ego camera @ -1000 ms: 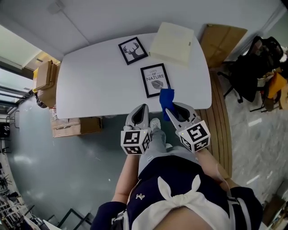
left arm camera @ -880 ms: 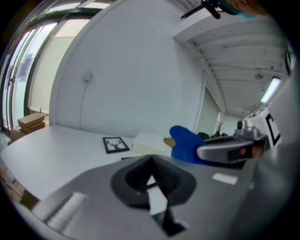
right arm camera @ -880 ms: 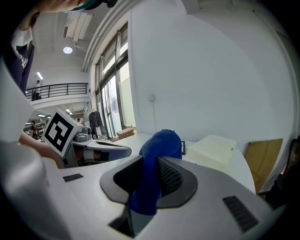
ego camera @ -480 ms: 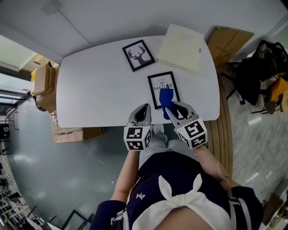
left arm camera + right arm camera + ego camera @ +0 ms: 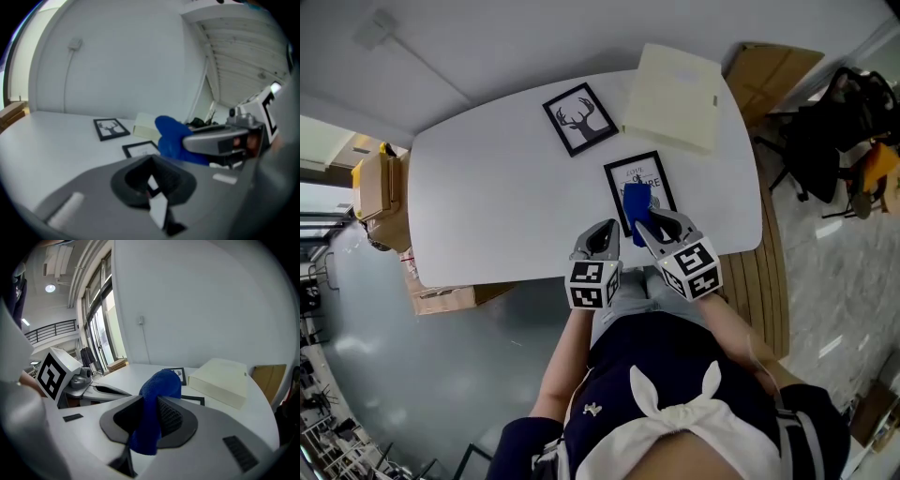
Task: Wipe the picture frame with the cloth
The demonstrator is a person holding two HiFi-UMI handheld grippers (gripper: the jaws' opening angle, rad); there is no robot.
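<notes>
A black picture frame with the "nature" leaf print (image 5: 637,184) lies flat on the white table (image 5: 487,197). My right gripper (image 5: 649,225) is shut on a blue cloth (image 5: 635,206), which hangs over the near half of that frame. In the right gripper view the cloth (image 5: 157,399) bulges up between the jaws, with the frame's edge (image 5: 193,400) just beyond. My left gripper (image 5: 599,240) hovers at the table's near edge, left of the frame, jaws together and holding nothing. From the left gripper view, the cloth (image 5: 174,136) and the frame (image 5: 140,149) lie ahead to the right.
A second black frame with a deer print (image 5: 580,117) lies farther back on the table. A cream box (image 5: 672,86) sits at the far right corner. Cardboard boxes (image 5: 382,169) stand on the floor to the left, a chair with bags (image 5: 839,122) to the right.
The right gripper carried the blue cloth forward from the table's near edge onto the nature frame. The left gripper came forward a little beside it.
</notes>
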